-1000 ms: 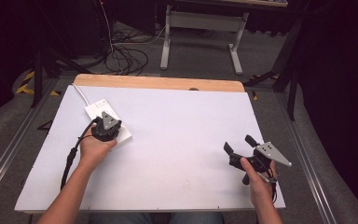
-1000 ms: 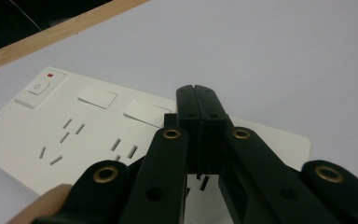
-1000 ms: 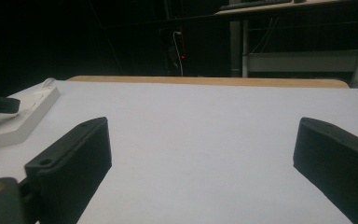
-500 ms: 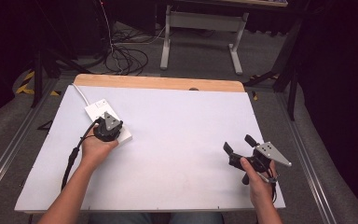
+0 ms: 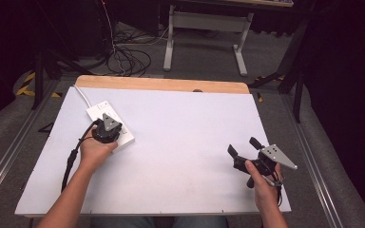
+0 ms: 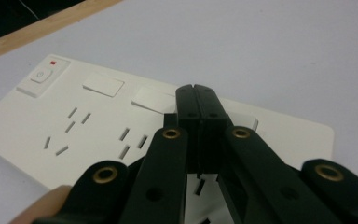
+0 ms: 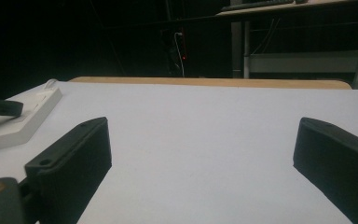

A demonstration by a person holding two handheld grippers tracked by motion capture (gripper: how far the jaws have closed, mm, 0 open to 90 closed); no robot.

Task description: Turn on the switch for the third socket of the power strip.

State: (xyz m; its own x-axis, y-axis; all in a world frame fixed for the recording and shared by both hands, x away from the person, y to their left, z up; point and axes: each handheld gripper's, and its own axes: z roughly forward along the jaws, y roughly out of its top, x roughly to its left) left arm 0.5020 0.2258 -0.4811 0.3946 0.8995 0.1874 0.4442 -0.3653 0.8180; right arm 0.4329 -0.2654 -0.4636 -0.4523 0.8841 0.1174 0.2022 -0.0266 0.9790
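Though beneath hand-held gripper (image 6: pixel 198 100), power strip (image 6: pixel 74 126)

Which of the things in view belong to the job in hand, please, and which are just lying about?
In the job:
- white power strip
- left claw, shut, over the strip

Lying about:
- right claw, open, nothing between its jaws
- cables on the floor
- desk frame behind the table

A white table (image 5: pixel 185 142) lies bare across its middle and right. The one obstacle, a power strip (image 5: pixel 111 124), sits at the left under the left gripper (image 5: pixel 105 134).
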